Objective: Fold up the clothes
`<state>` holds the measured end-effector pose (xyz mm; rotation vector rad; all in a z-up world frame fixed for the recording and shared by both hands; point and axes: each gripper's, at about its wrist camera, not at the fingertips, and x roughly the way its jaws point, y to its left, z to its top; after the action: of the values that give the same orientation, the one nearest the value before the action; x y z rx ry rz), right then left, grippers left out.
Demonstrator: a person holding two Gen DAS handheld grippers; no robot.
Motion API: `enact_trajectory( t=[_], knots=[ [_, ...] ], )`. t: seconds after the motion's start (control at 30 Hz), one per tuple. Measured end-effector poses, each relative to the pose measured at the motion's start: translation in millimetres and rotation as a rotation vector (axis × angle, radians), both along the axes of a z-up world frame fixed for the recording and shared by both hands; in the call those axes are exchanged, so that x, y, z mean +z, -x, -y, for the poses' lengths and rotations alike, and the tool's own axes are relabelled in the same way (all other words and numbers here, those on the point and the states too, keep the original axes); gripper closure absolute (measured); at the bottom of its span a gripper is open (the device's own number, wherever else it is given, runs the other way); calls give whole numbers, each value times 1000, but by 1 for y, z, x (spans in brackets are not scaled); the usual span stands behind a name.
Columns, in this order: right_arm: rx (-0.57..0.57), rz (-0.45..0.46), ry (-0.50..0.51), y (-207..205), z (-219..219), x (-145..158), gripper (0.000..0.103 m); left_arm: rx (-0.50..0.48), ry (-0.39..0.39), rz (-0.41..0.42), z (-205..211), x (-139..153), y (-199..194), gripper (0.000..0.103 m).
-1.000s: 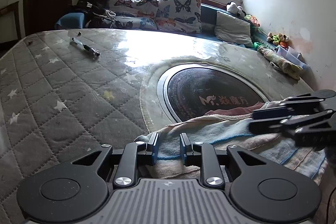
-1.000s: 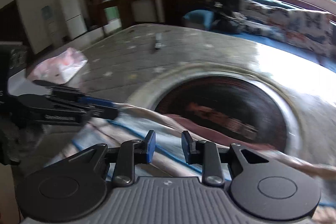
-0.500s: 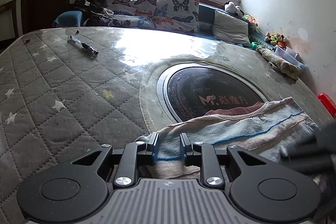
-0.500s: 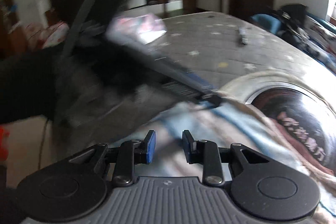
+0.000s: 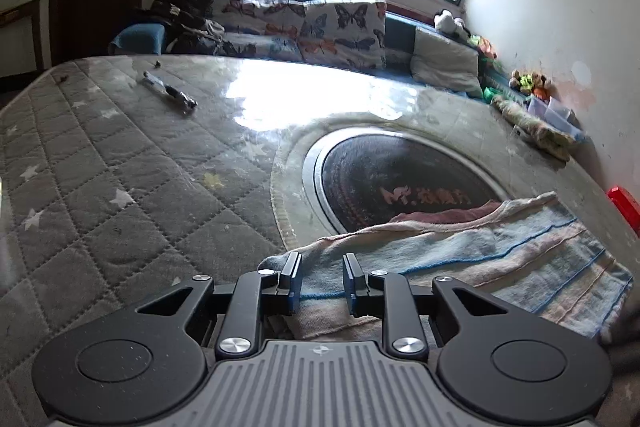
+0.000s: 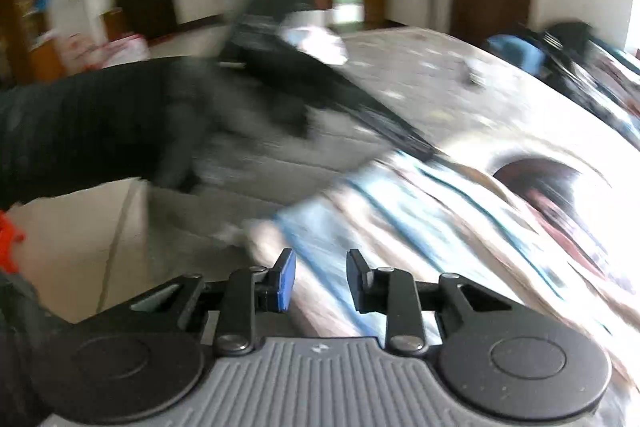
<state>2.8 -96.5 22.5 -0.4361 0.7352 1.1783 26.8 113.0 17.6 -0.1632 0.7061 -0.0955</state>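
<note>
**Striped cloth runs left to right in front of your left fingers**

Striped cloth (image 5: pixel 460 259) lies on the quilted mattress (image 5: pixel 120 195) at its near edge, spread flat with at least one layer doubled: a pink edge shows along its far side, over the dark round emblem (image 5: pixel 400 183) printed on the mattress. Its long axis runs from near-left to right, and the blue stripes follow that line. How many folds it already carries you cannot tell from here, so the scene fits a cloth mid-fold as well as one just laid flat.

Your left gripper (image 5: pixel 320 283) sits at the cloth's near-left end. Its fingers stand apart and hold nothing, with the hem and one blue stripe lying between and just beyond them. That end is the closer one to grasp, and a pinch there would meet the cloth across its short side.

Your right gripper (image 6: pixel 320 279) is also released and empty. Its view is badly blurred, but the cloth lies ahead and to the right of its fingers, with the left gripper (image 6: pixel 320 95) and a dark sleeve (image 6: pixel 80 131) across the far left.

A pen-like object (image 5: pixel 168 93) lies far off on the mattress, well apart from the cloth.
</note>
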Motion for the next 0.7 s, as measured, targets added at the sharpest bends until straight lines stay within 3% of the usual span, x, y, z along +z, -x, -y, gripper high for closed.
enact_trajectory(
  t=[0.1,0.37,0.57,0.7],
  knots=[
    [-86,-10,37,-9,20,-7,76,14,-8,12,2,4,13,67],
    [-88,-39,20,13,45,-6,71,76,-39,5,9,9,51,54],
    [-241,-60,25,2,78,-9,71,119,-13,-68,16,-3,69,52],
    [-244,-74,38,8,93,-11,71,135,4,-76,19,-5,74,52]
  ],
)
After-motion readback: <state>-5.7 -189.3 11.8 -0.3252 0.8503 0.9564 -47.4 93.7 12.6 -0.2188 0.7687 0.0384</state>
